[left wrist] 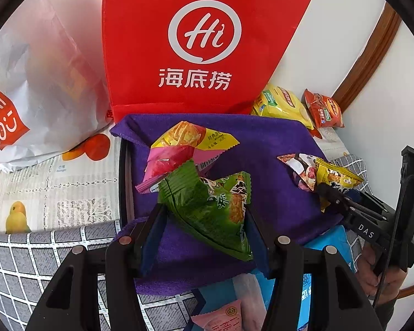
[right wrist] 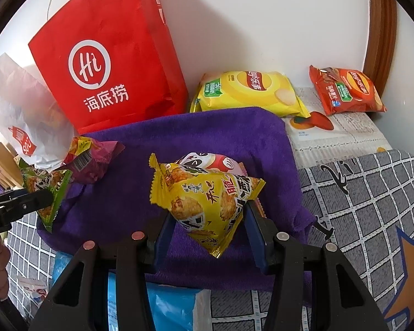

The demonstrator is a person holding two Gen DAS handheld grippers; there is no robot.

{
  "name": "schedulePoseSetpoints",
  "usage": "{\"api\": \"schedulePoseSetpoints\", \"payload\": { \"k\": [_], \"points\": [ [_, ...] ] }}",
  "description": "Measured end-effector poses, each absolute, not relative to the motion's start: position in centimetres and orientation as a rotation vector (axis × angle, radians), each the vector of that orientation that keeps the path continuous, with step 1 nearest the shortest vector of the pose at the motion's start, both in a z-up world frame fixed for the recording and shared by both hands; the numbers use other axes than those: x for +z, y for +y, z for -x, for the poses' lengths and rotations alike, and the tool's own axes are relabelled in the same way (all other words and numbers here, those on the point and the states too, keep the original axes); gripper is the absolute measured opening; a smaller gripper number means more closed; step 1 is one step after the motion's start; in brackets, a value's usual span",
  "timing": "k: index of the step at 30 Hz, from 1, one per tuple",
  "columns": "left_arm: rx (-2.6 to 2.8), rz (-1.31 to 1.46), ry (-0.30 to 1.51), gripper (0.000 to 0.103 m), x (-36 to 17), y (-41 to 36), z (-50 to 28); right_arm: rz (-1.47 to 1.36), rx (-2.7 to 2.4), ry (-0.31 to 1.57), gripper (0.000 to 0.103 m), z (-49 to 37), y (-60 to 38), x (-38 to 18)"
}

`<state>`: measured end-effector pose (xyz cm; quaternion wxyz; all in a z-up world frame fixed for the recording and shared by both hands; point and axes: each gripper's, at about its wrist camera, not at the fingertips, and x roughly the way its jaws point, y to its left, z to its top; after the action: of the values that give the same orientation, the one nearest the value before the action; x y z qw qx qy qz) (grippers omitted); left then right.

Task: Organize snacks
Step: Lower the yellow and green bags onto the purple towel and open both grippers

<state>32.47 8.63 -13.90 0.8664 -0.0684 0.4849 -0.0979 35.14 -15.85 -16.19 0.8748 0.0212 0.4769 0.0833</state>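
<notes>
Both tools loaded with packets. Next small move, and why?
Probably lift both straight up. The left tool pinches the green packet, the right tool the yellow packet; each overlaps another packet on the purple cloth.

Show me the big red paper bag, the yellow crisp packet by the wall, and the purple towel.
Red paper bag (right wrist: 102,63): right wrist view, white logo.
Yellow crisp packet (right wrist: 251,91): right wrist view, front face.
Purple towel (right wrist: 207,135): right wrist view, bare patch.

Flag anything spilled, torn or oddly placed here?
Nothing spilled or torn. Snacks are just unsorted: a pink-yellow packet lies loose on the purple towel, while the left claw holds a green packet and the right claw a yellow packet.
</notes>
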Motion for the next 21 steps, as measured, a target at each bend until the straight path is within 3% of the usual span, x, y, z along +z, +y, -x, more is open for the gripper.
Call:
{"api": "schedulePoseSetpoints", "payload": {
  "k": [7, 15, 21],
  "points": [
    [-0.209, 0.136, 1.012, 0.054, -14.0, 8.4, -32.5, -0.034, 0.187, 1.006, 0.051, -35.0, -15.6, -16.3],
    [-0.213, 0.139, 1.008, 0.054, -14.2, 8.2, -32.6, -0.073, 0.23, 0.976, 0.068, -34.4, -15.7, -15.4],
    [-0.224, 0.146, 1.0, 0.055, -14.0, 7.9, -32.4, -0.084, 0.275, 0.936, 0.075, -33.9, -15.4, -14.2]
  ]
}}
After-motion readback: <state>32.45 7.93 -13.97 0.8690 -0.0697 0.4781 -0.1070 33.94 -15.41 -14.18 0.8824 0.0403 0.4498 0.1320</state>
